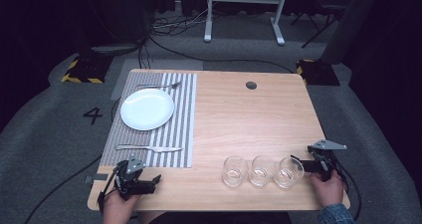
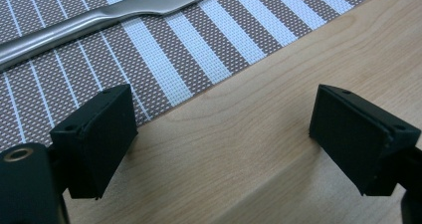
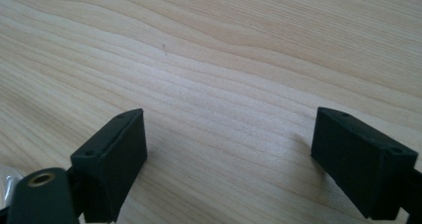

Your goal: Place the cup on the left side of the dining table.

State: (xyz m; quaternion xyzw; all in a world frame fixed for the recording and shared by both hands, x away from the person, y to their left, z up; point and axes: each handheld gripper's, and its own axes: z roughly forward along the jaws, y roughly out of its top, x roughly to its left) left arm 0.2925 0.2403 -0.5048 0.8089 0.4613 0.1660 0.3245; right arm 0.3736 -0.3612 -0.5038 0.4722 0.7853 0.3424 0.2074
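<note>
Wooden table (image 1: 249,119): knife (image 1: 149,148) lies crosswise, blade rightward; left claw (image 2: 224,134) and right claw (image 3: 229,154) gape empty.

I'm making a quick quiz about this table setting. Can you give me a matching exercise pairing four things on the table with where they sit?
Things:
1. plate
2. fork
3. knife
4. three glasses

Places:
A. on the bare wood near the right gripper
B. on the striped placemat, at its far edge
C. at the middle of the placemat
D. on the placemat, at its near edge

Pairs: 1-C, 2-B, 3-D, 4-A
</note>
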